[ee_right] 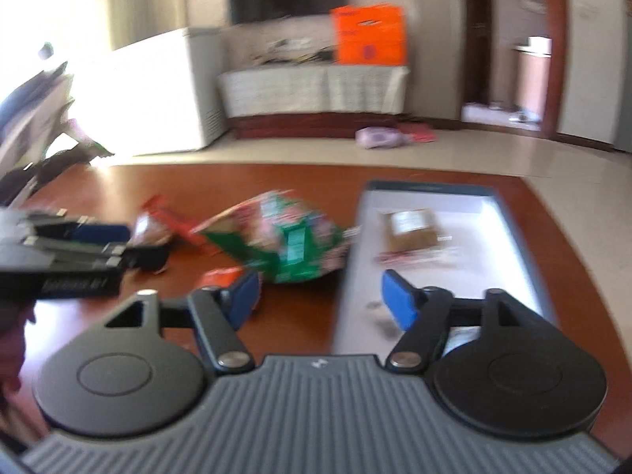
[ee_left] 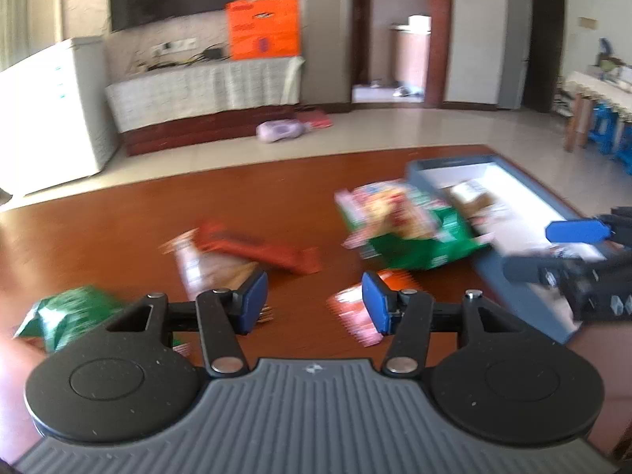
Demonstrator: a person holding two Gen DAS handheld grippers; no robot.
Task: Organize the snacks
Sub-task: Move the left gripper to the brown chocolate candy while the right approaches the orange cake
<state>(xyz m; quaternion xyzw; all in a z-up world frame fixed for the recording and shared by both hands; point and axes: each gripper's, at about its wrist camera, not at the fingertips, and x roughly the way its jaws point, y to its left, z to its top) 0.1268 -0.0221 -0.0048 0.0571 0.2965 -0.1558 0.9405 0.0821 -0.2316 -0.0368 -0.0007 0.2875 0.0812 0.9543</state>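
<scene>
Snack packets lie scattered on a reddish-brown table [ee_left: 118, 221]. A large green and pink bag [ee_left: 407, 229] leans against a blue-rimmed white box [ee_left: 525, 205]; both also show in the right wrist view, the bag [ee_right: 292, 237] left of the box [ee_right: 509, 213]. A brown packet [ee_right: 412, 227] lies inside the box. A red packet [ee_left: 252, 247], a small orange packet [ee_left: 351, 308] and a green bag [ee_left: 67, 316] lie nearer. My left gripper [ee_left: 315, 308] is open and empty above the table. My right gripper [ee_right: 320, 300] is open and empty over the box's left edge.
Beyond the table are a tiled floor, a TV stand [ee_left: 205, 87] with an orange box [ee_left: 262, 27], a white appliance [ee_left: 47, 110] and a doorway [ee_left: 399, 31]. A lilac pack [ee_left: 280, 131] lies on the floor. Both views are motion-blurred.
</scene>
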